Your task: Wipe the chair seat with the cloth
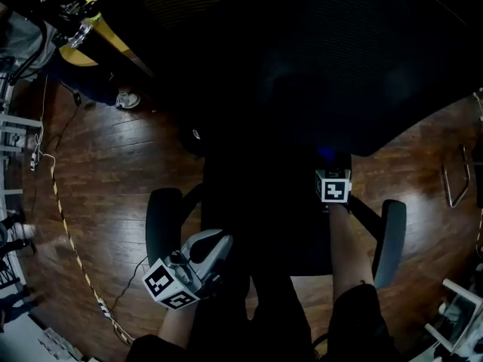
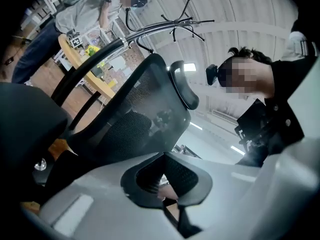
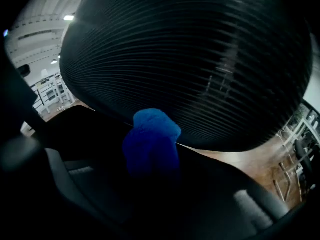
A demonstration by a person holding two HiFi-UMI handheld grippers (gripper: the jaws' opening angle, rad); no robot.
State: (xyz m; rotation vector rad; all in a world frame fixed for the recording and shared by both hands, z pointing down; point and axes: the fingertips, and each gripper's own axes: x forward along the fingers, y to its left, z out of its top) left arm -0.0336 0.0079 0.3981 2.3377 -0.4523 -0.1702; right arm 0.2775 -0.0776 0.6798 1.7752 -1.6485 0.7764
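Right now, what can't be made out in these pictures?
- Seat: in the head view it is too dark to show dirt or wiped patches.
- Cloth: the head view shows only a blue speck past the right gripper. Whether the cloth touches the seat cannot be told.
- Cloth's lower part: in the right gripper view it is lost in shadow between the jaws.

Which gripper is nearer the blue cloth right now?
Right. The right gripper holds the blue cloth between its jaws; the left gripper is well away from it, beside an armrest.
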